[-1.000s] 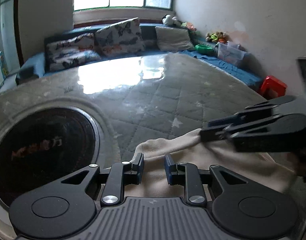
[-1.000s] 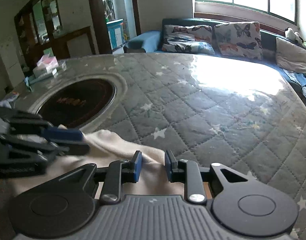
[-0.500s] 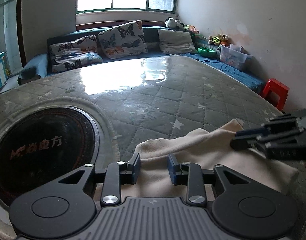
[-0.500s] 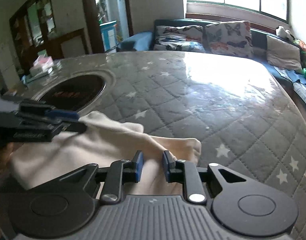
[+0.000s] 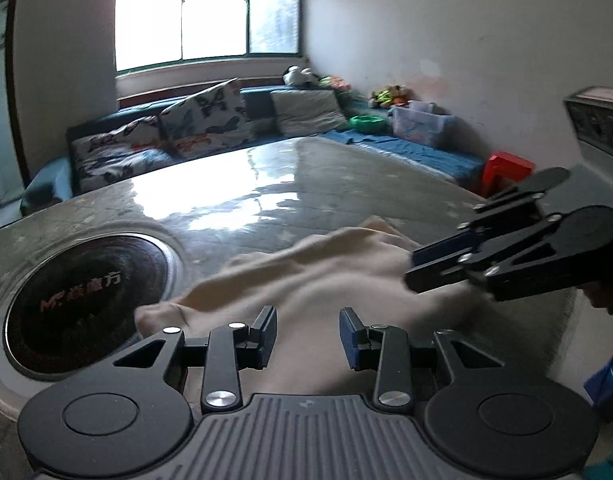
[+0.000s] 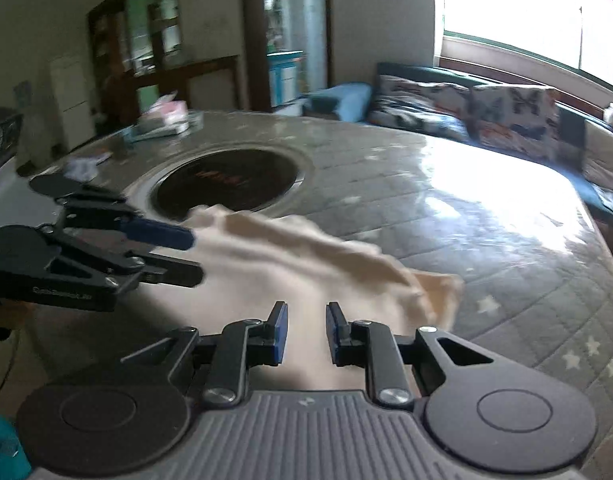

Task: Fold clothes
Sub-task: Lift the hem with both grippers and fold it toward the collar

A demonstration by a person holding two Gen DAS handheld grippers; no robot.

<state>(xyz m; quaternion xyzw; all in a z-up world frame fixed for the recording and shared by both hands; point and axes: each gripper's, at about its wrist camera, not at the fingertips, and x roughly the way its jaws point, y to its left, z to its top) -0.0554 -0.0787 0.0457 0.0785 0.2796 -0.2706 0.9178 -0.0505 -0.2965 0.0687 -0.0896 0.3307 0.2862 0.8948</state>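
A cream garment [image 5: 306, 280] lies bunched on the grey quilted table [image 5: 346, 184], blurred by motion; it also shows in the right wrist view [image 6: 306, 264]. My left gripper [image 5: 307, 334] is open above the garment's near edge with nothing between its pads. My right gripper [image 6: 305, 334] is open over the garment's near side, empty. Each gripper shows in the other's view: the right gripper [image 5: 434, 264] at the garment's right end, the left gripper [image 6: 186, 256] at its left end.
A round black hotplate [image 5: 86, 300] is set into the table left of the garment, and shows behind it in the right wrist view [image 6: 226, 180]. A sofa with butterfly cushions [image 5: 178, 136] lines the far wall. A red stool [image 5: 506, 168] stands at the right. Boxes and papers [image 6: 162, 120] lie on the table's far left.
Both grippers have opened wider and lifted back from the garment. The garment, held taut and flat before, now lies bunched and rumpled nearer the hotplate.
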